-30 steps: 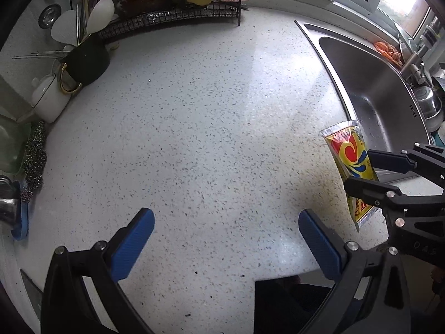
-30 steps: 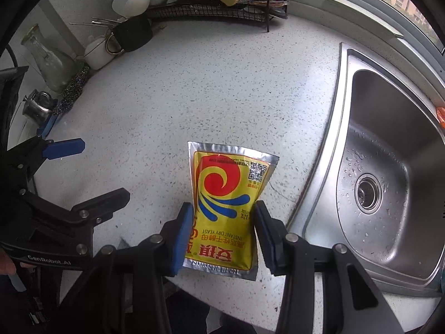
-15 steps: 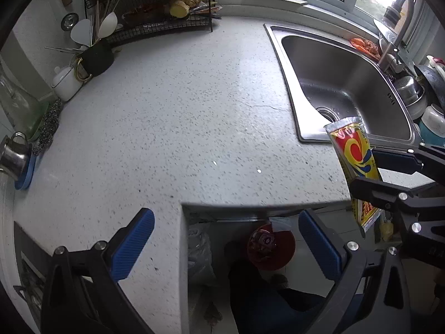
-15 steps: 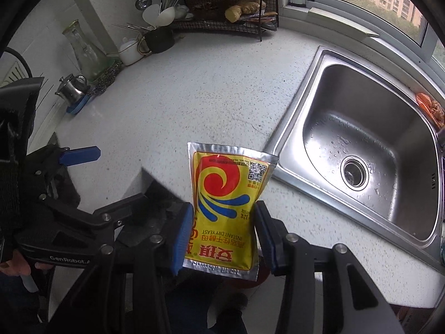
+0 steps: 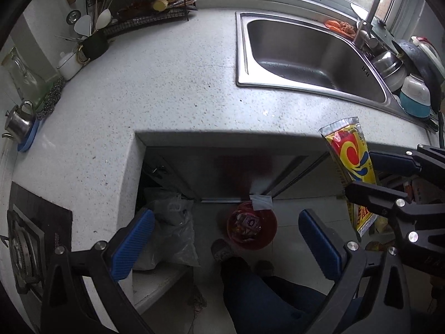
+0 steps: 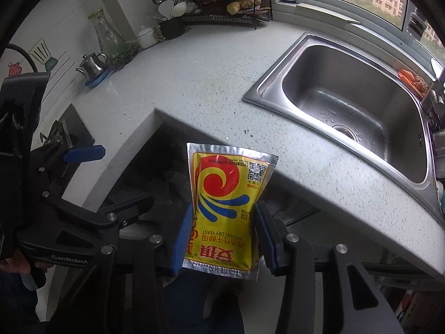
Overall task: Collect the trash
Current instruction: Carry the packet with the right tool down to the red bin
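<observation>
My right gripper (image 6: 224,235) is shut on a yellow and red yeast packet (image 6: 226,206), held upright in the air past the counter's front edge. The packet also shows in the left wrist view (image 5: 350,164), clamped by the right gripper (image 5: 370,178). My left gripper (image 5: 222,239) is open and empty, above the floor in front of the counter; it shows at the left of the right wrist view (image 6: 91,178). A red trash bin (image 5: 251,229) with wrappers in it stands on the floor below, between the left gripper's fingers.
A speckled L-shaped counter (image 5: 167,89) holds a steel sink (image 5: 306,55), a wire rack (image 5: 150,8), a small kettle (image 5: 18,122) and a gas hob (image 5: 25,253). A clear plastic bag (image 5: 169,236) lies beside the bin. The person's legs (image 5: 264,297) are below.
Both grippers have drawn back and up from the counter, off its front edge. The packet stays clamped in the right gripper. The floor and red bin have come into view.
</observation>
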`<state>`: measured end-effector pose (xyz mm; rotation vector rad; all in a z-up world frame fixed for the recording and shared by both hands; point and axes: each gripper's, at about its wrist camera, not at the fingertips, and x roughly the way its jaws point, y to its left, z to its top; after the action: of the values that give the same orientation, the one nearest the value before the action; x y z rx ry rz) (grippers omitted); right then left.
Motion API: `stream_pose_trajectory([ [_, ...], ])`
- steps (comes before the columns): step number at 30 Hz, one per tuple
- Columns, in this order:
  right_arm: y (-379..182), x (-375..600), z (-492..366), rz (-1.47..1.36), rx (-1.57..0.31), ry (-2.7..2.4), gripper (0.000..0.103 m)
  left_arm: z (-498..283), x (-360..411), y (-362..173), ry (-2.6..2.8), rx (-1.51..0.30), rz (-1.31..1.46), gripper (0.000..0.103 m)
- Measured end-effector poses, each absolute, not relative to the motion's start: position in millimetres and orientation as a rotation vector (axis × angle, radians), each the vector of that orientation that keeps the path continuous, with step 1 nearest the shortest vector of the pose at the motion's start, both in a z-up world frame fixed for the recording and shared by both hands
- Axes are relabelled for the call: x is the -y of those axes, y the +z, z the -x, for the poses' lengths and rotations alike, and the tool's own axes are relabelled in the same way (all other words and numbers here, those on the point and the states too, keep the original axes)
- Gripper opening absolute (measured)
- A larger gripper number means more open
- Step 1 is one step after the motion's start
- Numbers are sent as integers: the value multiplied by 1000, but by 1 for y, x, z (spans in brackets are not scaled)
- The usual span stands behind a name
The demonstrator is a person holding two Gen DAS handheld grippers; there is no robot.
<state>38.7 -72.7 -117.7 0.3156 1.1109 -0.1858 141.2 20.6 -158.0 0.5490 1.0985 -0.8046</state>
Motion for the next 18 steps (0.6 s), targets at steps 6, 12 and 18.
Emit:
stream_pose_trajectory([
  [6, -149, 73, -29, -351, -1160, -203, 43, -132, -17, -189, -812, -1155, -572, 103],
  [12, -208, 75, -41, -403, -1231, -216, 43, -131, -16, -253, -823, -1252, -593, 103],
  [18, -288, 74, -62, -422, -1297, -214, 43, -147, -21, -343, -779, -1333, -611, 103],
])
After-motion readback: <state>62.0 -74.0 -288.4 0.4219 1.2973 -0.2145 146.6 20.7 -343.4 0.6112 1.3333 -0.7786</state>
